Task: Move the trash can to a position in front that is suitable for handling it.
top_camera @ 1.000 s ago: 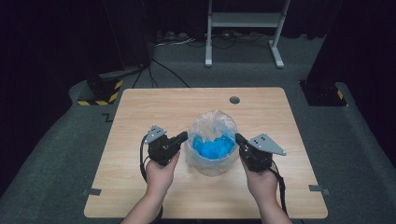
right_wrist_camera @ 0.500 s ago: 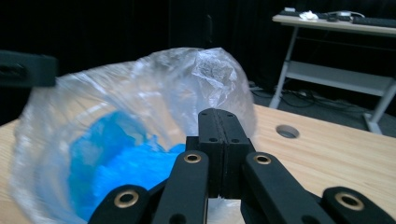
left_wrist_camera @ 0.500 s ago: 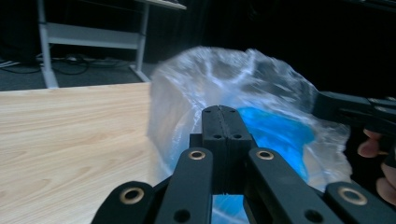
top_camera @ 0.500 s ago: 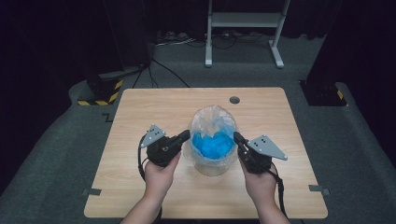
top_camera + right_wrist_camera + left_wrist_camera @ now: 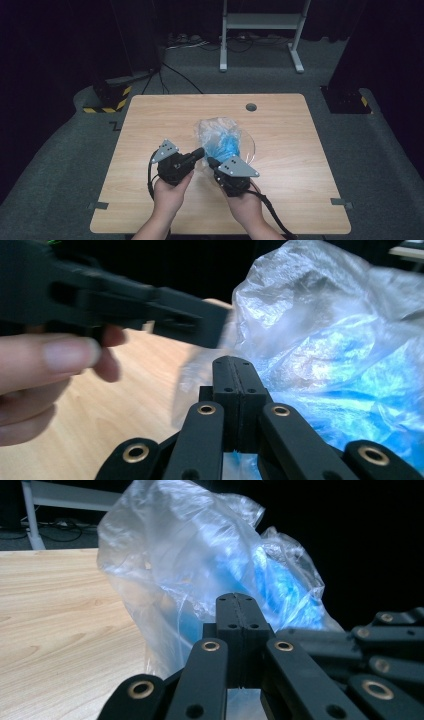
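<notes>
High view: both grippers had closed in together at the near side of the clear plastic bag (image 5: 220, 137) of blue contents, mid-table. Left gripper (image 5: 200, 152) and right gripper (image 5: 210, 161) each pinched film, jaws pressed together. Bag mouth looked gathered, probably ready for tying.

I find no lettering, label, brand or number that I can read anywhere. The one sign I can make out is the yellow-and-black hazard striping (image 5: 107, 106) on the low block on the floor, just off the far left corner of the worktop (image 5: 150, 130).
</notes>
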Tool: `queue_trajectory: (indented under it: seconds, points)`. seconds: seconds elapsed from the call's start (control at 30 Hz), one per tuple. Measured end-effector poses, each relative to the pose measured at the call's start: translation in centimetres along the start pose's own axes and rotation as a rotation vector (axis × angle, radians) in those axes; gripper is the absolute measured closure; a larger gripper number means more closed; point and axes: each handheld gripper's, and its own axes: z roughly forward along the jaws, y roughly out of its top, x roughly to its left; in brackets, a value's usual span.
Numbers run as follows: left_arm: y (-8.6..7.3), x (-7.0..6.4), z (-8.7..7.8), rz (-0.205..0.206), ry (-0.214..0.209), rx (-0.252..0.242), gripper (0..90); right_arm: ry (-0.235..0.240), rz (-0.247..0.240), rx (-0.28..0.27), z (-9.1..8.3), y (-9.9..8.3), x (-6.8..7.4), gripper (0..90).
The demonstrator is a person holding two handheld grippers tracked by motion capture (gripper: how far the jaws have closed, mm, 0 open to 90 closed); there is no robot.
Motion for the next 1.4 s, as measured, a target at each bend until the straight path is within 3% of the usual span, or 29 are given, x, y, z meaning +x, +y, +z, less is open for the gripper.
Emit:
queue_trajectory:
  seconds: [0.1,0.23,0.33,0.4,0.53,0.63,0.7,0.83,0.9,1.17,1.23,1.4]
  points:
    - [-0.1,0.0,-0.1,-0.001,-0.008,0.004,89.7,0.007,-0.01,0.005,0.3,0.0,0.4,90.0]
    - [0.0,0.3,-0.9,-0.032,-0.004,-0.02,82.1,0.005,-0.011,0.006,0.5,-0.1,0.4,90.0]
    - [0.0,0.7,-1.8,-0.1,0.02,-0.088,63.0,0.004,-0.011,0.005,0.5,-0.1,0.3,90.0]
    - [-0.1,0.7,-1.7,-0.104,0.03,-0.106,50.4,0.004,-0.012,0.003,0.6,-0.2,0.3,90.0]
    - [-0.6,1.2,-0.1,-0.143,0.008,-0.039,34.9,0.003,-0.013,0.001,0.6,-0.2,0.4,90.0]
    - [-1.2,2.0,0.7,-0.204,-0.025,-0.017,38.3,0.004,-0.017,0.002,0.5,-0.3,0.5,90.0]
    - [-1.2,2.2,0.9,-0.217,-0.052,-0.009,47.3,0.006,-0.023,0.003,0.5,-0.4,0.7,89.8]
    - [-0.8,1.9,0.8,-0.184,-0.03,0.003,62.1,0.006,-0.027,0.002,0.4,-0.4,0.8,88.0]
    - [-0.6,1.8,0.7,-0.176,-0.02,0.004,64.9,0.012,-0.026,-0.002,0.3,-0.4,0.8,85.5]
    - [-0.2,0.7,0.9,-0.065,0.029,0.026,83.0,-0.008,-0.029,-0.048,-1.6,0.6,0.6,75.0]
    - [-0.1,0.7,1.0,-0.042,0.028,0.03,86.0,-0.027,-0.02,-0.065,-2.5,1.1,0.0,71.8]
    - [0.2,0.6,1.3,-0.027,0.027,0.026,87.9,-0.087,0.001,-0.07,-4.7,1.6,-2.4,65.5]
